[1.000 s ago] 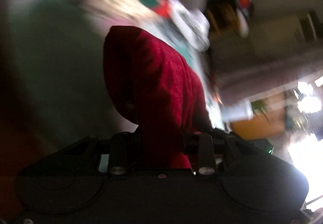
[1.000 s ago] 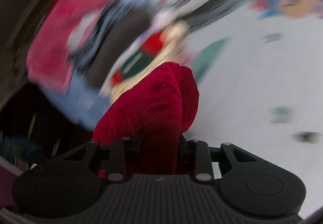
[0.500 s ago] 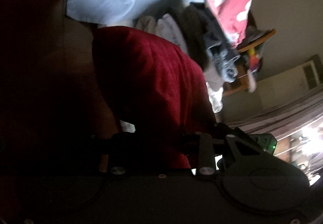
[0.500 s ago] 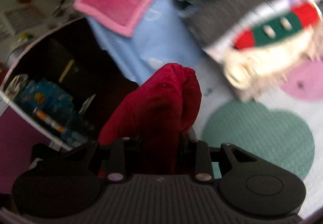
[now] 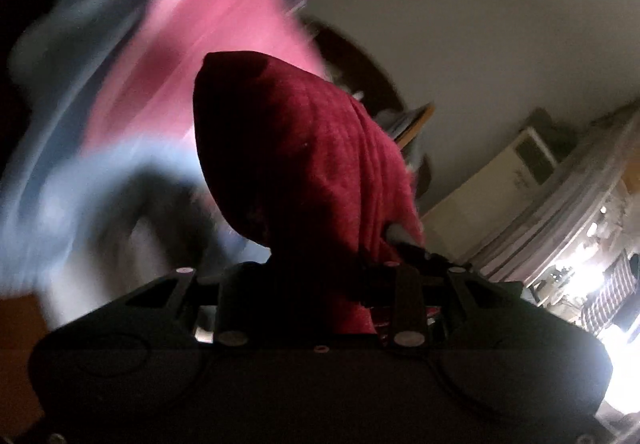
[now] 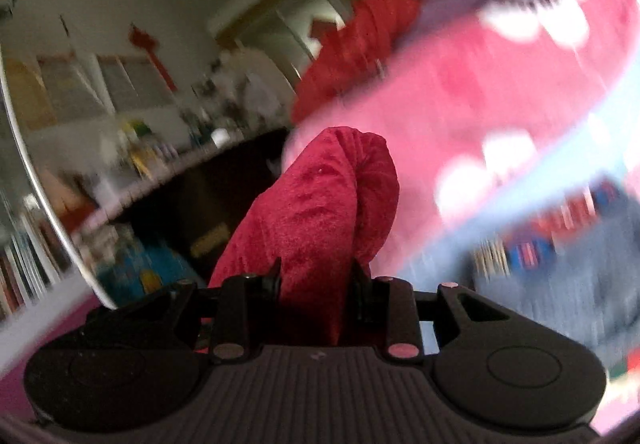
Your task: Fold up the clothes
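Blurred room behind, both jaws clamp the dark red garment [image 5: 304, 164] [image 6: 316, 212].

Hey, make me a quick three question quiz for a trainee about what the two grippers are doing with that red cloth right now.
1. True or false: the left gripper is open and holds nothing.
2. What colour is the garment clamped in the right gripper?
3. The big blurred cloth behind it is: A pink with white patches, B green, C yellow.

Key: 1 false, it is shut on the dark red garment; 2 dark red; 3 A.
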